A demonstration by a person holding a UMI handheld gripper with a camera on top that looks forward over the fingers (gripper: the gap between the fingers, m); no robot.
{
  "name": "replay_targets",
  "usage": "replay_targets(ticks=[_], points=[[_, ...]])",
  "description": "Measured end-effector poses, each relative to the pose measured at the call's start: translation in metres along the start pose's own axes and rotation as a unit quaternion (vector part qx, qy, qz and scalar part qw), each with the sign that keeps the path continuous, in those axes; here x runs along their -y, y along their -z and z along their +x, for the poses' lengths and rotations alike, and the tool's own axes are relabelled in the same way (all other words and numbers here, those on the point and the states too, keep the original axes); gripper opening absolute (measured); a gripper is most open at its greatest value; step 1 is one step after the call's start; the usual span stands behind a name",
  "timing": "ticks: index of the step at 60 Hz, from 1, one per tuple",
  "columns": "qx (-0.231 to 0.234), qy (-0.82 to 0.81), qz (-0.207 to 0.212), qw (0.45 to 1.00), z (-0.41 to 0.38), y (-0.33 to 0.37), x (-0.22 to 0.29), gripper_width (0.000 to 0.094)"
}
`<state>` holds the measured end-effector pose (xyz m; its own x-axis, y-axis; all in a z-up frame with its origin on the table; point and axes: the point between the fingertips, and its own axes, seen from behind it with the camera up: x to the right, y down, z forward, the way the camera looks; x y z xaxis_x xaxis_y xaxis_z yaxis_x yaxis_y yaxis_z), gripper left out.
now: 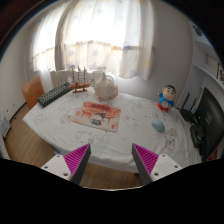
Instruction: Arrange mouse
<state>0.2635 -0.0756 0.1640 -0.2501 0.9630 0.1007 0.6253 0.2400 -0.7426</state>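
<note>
My gripper (pixel 111 162) is open and empty, its magenta pads (pixel 77 158) spread wide over the near edge of a table with a white cloth (pixel 60 125). A colourful printed mat (pixel 95 118) lies in the middle of the table, well beyond the fingers. A small pale object (pixel 158 125), possibly the mouse, lies on the cloth to the right of the mat. It is too small to tell for sure.
A blue and white cartoon figure (pixel 166 98) stands at the far right. A white rounded object (pixel 105 87), a model ship (pixel 80 77) and an abacus (pixel 53 94) stand along the back. A dark screen (pixel 208 120) is on the right. Wooden floor (pixel 100 175) shows below the fingers.
</note>
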Motion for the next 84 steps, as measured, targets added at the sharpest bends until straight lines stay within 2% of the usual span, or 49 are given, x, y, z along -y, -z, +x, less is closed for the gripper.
replay_targets(ticks=[7, 30, 40, 65, 84], points=[[-0.009, -0.023, -0.001, 1.000, 0.018, -0.005, -0.001, 0.0850], [-0.112, -0.080, -0.001, 0.990, 0.156, -0.019, -0.037, 0.0855], [-0.136, -0.107, 0.001, 0.985, 0.206, -0.028, -0.054, 0.0851], [-0.109, -0.122, 0.057, 0.985, 0.257, -0.119, -0.046, 0.0855], [-0.097, -0.118, 0.058, 0.987, 0.286, -0.224, -0.033, 0.0853]])
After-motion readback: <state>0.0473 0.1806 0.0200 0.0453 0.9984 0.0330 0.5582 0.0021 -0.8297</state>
